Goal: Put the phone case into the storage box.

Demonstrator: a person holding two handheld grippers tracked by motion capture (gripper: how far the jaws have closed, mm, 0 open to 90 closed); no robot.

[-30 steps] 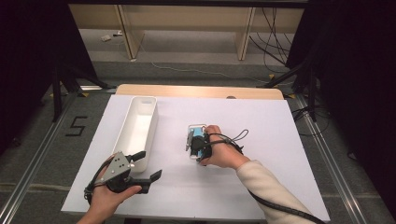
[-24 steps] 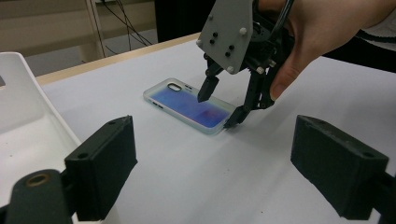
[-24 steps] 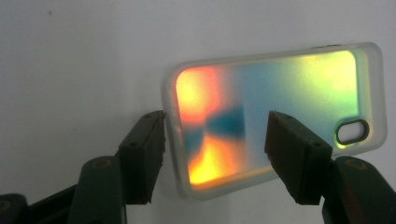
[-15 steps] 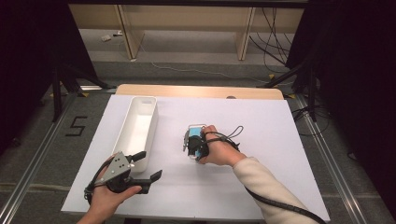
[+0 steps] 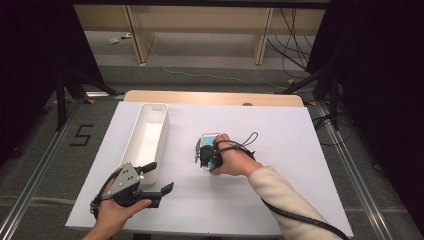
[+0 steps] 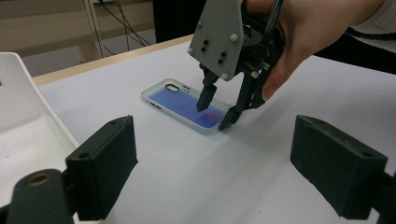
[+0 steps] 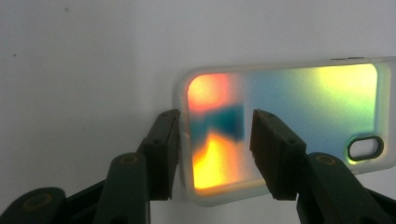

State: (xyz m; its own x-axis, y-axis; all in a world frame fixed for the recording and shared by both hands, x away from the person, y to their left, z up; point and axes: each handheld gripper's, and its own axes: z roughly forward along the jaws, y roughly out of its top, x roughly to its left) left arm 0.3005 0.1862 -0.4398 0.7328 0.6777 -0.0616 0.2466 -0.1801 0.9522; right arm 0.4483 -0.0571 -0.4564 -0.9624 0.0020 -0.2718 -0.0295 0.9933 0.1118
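My left tongs (image 5: 159, 181) hang open and empty over the near edge of the white tabletop (image 5: 300, 150), beside the near end of a long white tray (image 5: 146, 137). Farther in, my right tongs (image 5: 199, 156) point down at a shiny phone case (image 7: 285, 116) lying flat mid-tabletop. Their jaws have just been closing, one outside the case's end rim and one over its inner face; whether the pads press yet, I cannot tell for sure.
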